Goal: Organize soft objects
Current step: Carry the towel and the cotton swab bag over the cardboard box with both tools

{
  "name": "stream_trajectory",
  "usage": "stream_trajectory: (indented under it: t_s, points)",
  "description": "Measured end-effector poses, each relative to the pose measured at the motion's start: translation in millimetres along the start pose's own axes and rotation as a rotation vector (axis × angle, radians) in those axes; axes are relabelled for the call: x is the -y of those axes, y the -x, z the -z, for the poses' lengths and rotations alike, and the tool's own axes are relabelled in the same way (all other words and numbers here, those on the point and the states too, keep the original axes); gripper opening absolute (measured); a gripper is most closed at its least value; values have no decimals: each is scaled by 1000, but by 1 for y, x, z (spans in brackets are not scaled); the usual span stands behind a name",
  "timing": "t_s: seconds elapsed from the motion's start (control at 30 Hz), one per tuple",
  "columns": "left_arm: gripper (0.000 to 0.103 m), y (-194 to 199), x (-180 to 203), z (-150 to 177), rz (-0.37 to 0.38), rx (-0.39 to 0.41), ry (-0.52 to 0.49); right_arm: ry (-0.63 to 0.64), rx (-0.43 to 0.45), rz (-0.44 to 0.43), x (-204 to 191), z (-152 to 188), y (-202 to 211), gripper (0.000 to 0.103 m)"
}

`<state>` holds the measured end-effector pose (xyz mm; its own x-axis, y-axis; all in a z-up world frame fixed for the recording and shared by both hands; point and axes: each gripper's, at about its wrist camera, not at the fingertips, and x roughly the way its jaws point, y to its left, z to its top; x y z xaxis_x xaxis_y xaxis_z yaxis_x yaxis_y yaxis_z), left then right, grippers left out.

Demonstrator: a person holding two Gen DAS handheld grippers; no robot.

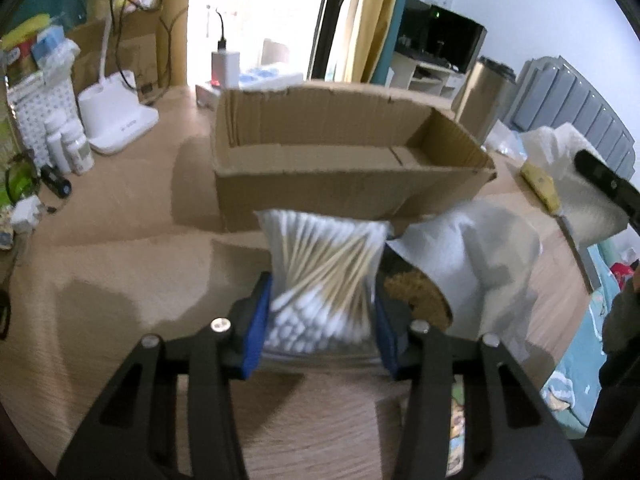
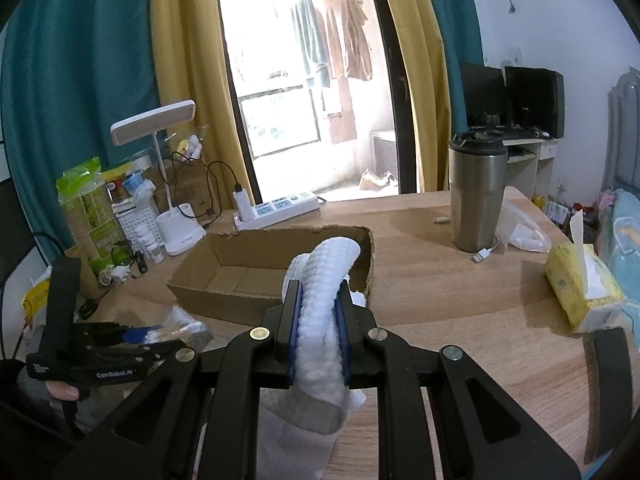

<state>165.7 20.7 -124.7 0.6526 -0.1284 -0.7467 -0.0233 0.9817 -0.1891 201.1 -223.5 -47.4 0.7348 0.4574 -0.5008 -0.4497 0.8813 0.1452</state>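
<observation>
Both grippers loaded, cardboard box ahead: carry-and-drop step.

Left gripper [image 1: 318, 320] pinched a clear bag of cotton swabs [image 1: 324, 276] between its blue pads, bag bulging and lifted just before the near wall of the cardboard box [image 1: 352, 192], which sat mid-table with nothing visible inside. A white plastic bag [image 1: 472, 248] lay just right of the swabs. Right gripper [image 2: 318, 330] was pressed together on a folded white cloth [image 2: 324, 308], its free end drooping toward the box's near right corner. Judgement: clear the near wall first, release over the box floor. Cloth tail could snag the torn rim; swab bag might slip, being slick.
</observation>
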Motion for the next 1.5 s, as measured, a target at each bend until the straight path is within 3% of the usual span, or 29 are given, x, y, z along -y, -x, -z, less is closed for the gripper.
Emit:
stream_trajectory:
  t_s: [0.97, 1.5]
  points:
    - [47, 44, -14, -54, -4, 215, -7, 27, 48, -4, 3, -21, -7, 17]
    - [47, 25, -33, -80, -2, 237, 23, 38, 27, 2, 3, -36, -41, 17]
